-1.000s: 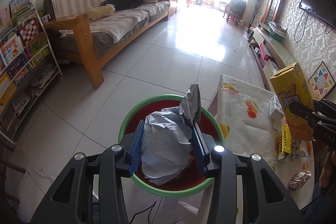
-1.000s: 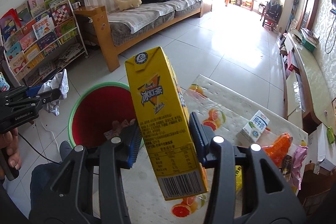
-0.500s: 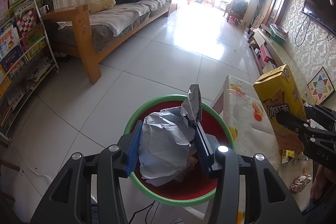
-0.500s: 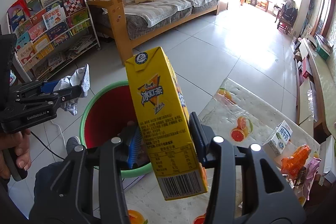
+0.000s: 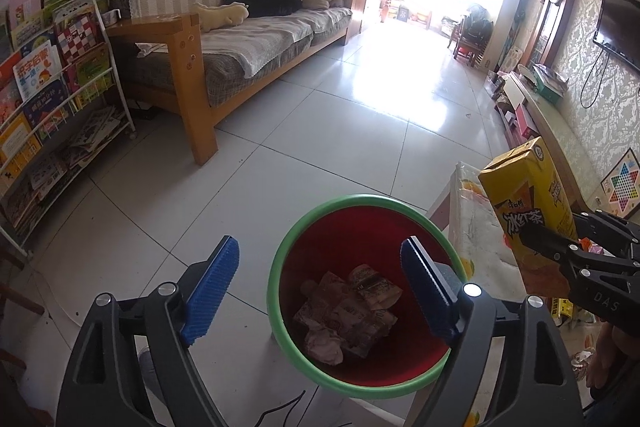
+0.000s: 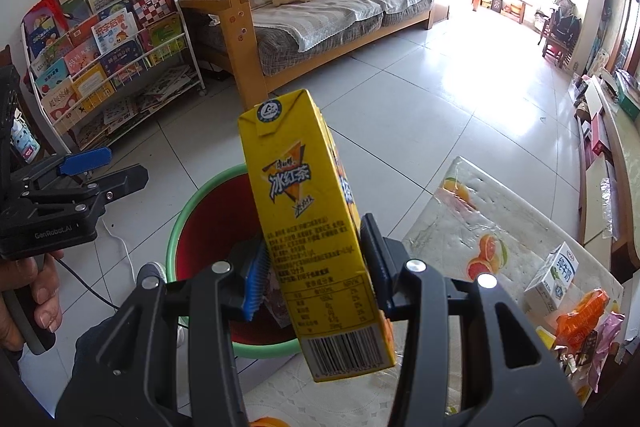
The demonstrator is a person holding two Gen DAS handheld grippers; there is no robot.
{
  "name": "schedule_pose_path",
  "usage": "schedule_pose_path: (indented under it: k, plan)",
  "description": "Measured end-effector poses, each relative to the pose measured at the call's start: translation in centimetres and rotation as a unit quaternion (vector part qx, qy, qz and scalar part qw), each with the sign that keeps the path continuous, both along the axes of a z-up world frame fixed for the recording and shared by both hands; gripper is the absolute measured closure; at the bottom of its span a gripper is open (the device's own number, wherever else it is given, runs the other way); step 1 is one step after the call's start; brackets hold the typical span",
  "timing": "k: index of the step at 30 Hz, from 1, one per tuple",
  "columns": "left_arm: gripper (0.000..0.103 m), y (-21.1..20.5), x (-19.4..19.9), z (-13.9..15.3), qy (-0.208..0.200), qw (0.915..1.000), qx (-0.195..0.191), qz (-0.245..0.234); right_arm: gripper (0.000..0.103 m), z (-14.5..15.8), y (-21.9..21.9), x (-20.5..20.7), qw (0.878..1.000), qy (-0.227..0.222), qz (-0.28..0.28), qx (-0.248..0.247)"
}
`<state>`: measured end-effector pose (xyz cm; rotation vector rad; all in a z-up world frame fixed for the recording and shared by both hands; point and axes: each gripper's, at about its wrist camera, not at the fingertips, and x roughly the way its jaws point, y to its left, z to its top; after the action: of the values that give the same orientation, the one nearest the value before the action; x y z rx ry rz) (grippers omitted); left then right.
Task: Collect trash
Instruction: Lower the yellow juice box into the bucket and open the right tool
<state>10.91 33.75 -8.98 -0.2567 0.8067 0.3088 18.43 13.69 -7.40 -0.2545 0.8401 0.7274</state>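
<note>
A red trash bin with a green rim (image 5: 304,227) (image 6: 176,223) stands on the floor by the table, with several wrappers and crumpled paper (image 5: 348,311) inside. My left gripper (image 5: 320,287) is open and empty above the bin; it also shows at the left of the right wrist view (image 6: 100,167). My right gripper (image 6: 312,267) is shut on a tall yellow iced-tea carton (image 6: 308,227), held upright over the table edge next to the bin. The carton also shows in the left wrist view (image 5: 528,211).
A low table with a fruit-print cover (image 6: 480,223) holds a small milk carton (image 6: 554,279) and several snack wrappers (image 6: 584,319) at right. A sofa (image 5: 248,39) and a book rack (image 5: 52,99) stand across the tiled floor.
My left gripper has opened and the crumpled paper wad it held has dropped into the bin. My right gripper has carried the yellow carton closer to the bin.
</note>
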Motion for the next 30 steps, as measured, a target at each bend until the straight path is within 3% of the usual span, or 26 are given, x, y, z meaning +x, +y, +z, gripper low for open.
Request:
schedule_pose_path:
  k: [17, 18, 20, 23, 30]
  plan:
    - [0.023, 4.9, -3.4, 0.1, 0.005, 0.9986, 0.003, 0.052, 0.059, -0.4, 6.7, -2.0, 0.998, 0.004, 0.061, 0.005]
    - [0.023, 5.0, -3.5, 0.1, 0.004, 0.9986, 0.003, 0.053, 0.055, -0.3, 6.8, -2.1, 0.998, 0.002, 0.06, 0.003]
    - [0.023, 5.0, -3.6, 0.0, 0.005, 0.9985, 0.004, 0.055, 0.032, -0.1, 6.8, -2.3, 0.998, -0.005, 0.057, 0.003]
    - [0.023, 4.3, -3.7, 0.1, 0.006, 0.9985, 0.012, 0.053, 0.018, 0.3, 6.8, -2.4, 0.998, -0.019, 0.053, 0.002]
    - [0.022, 3.7, -3.6, 0.4, 0.002, 0.9988, 0.006, 0.048, 0.005, 0.9, 5.9, -2.3, 0.999, -0.03, 0.04, 0.001]
